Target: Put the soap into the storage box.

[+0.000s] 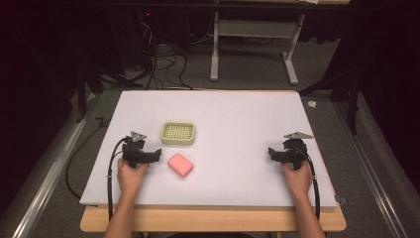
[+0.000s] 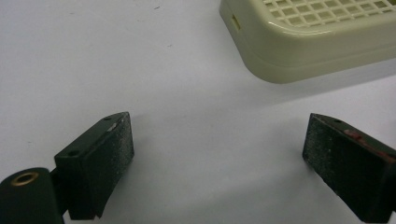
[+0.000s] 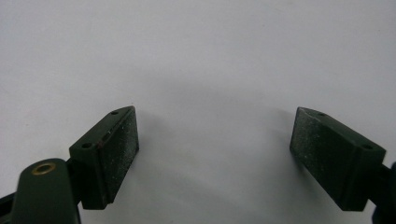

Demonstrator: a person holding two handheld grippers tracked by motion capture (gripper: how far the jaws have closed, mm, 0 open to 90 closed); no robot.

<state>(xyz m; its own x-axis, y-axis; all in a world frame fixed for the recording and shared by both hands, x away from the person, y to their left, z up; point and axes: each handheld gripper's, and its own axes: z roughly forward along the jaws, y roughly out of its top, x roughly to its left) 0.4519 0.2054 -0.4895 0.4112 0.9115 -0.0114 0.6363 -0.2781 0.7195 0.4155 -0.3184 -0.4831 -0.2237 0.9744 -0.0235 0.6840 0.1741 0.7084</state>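
A cream soap dish (image 1: pixel 178 133) with a grid top sits on the white table (image 1: pixel 233 114), left of centre. A pink soap bar (image 1: pixel 180 164) lies just in front of it. My left gripper (image 1: pixel 141 150) rests on the table to the left of the soap, held by a hand, its jaws wide apart and empty. In the left gripper view my left gripper (image 2: pixel 217 140) points at bare table, with the soap dish (image 2: pixel 317 42) ahead to the right. My right gripper (image 1: pixel 286 151) rests near the table's right side; my right gripper (image 3: pixel 215 135) is open over bare surface.
The white board lies on a wooden table (image 1: pixel 213 220) whose front edge shows below it. Beyond the far edge stand a white metal frame (image 1: pixel 252 44) and loose cables (image 1: pixel 163 64) on grey carpet. A cable (image 1: pixel 79 158) trails off the table's left side.
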